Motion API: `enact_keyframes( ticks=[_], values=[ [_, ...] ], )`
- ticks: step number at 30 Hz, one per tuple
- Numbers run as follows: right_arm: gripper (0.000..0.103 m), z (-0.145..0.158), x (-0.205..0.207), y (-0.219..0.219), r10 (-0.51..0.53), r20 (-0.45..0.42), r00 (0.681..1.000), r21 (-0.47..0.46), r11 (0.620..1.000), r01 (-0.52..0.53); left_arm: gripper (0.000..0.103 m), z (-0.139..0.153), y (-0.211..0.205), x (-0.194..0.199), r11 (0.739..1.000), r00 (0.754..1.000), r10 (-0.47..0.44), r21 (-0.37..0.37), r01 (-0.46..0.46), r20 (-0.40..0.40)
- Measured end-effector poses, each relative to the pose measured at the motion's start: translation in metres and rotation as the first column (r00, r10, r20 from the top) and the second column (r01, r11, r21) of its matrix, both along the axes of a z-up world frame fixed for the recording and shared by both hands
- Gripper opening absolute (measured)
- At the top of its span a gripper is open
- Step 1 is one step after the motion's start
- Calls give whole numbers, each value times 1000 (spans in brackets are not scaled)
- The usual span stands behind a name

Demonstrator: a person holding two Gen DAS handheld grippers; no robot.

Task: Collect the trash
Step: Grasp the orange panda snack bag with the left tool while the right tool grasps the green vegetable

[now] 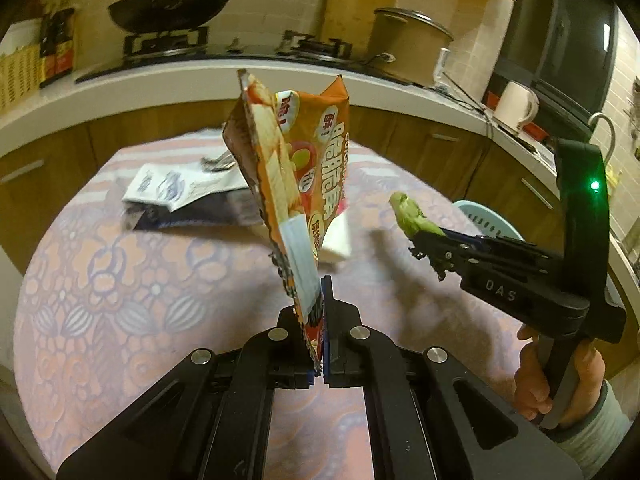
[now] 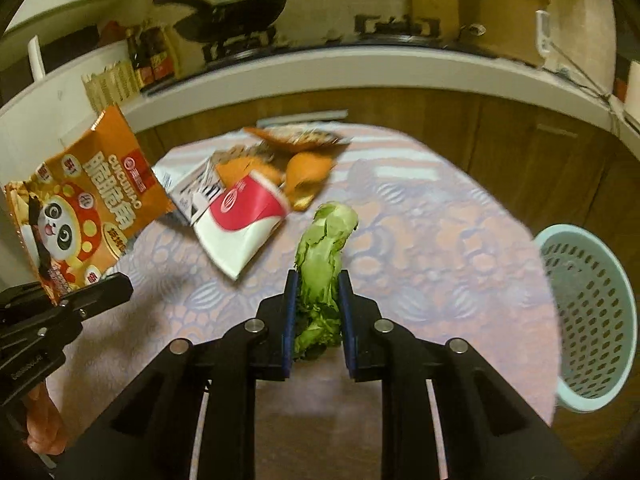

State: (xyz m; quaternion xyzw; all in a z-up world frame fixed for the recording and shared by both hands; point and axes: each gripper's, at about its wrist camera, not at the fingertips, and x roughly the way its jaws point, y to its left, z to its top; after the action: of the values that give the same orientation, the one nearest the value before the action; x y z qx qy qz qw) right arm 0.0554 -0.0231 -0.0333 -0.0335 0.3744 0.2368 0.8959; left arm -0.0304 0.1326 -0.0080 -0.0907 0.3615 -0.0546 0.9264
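Trash first, in the left wrist view: the left tool [image 1: 321,300] pinches an orange snack bag [image 1: 298,184] above the desk [image 1: 120,272]. Right wrist view: the right tool [image 2: 318,300] clamps a lettuce leaf [image 2: 322,264]; carry both level to the basket [image 2: 592,312] (it waits at the desk's right edge), letting go only once over the rim.

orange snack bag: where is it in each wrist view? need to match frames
Left wrist: orange snack bag stands centre frame, lower edge pinched in the left claw, seen nearly edge-on.
Right wrist: the same bag is at the far left edge, panda print facing the camera, left claw below it.
Shared landmark: black wok on the stove, top of both views.
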Motion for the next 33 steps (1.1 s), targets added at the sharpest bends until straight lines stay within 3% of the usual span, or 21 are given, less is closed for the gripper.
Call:
enact_keyframes(
  ticks=[18,33],
  values=[
    [17,57,8,-117,-188,124,974,32,982,186,0,27,-118,59,980,981,-191,58,188,33],
    [17,33,46,-234,-358,71,931,49,933,355,0,5,-234,136,937,938,-344,50,345,-41]
  ],
)
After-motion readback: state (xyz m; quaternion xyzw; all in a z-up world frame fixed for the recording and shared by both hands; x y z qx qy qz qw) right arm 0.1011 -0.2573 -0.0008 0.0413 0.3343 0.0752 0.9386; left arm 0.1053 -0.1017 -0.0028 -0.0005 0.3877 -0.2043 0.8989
